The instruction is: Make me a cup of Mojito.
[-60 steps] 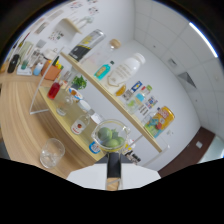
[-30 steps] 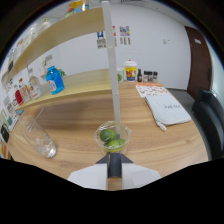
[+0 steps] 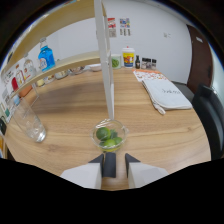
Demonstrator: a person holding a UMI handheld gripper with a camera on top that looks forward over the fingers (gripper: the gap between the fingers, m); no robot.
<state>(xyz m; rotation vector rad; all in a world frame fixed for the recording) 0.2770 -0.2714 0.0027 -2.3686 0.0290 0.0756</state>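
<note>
Btwn claw (image 3: 114,161) tips — narrow gap, just behind lime bowl (image 3: 108,136).

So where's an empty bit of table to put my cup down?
Bare wood lies between the small clear bowl of limes and the white papers, and between the empty clear glass and the white upright post. It is crowded near the wall, by the bottles and yellow-lidded jar. The fingers sit just behind the bowl.

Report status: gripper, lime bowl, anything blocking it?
Gripper fingers apart, holding nothing. Glass bowl of limes on the table, just ahead of the fingertips. Empty tumbler stands off to one side. White post rises right behind the bowl.
</note>
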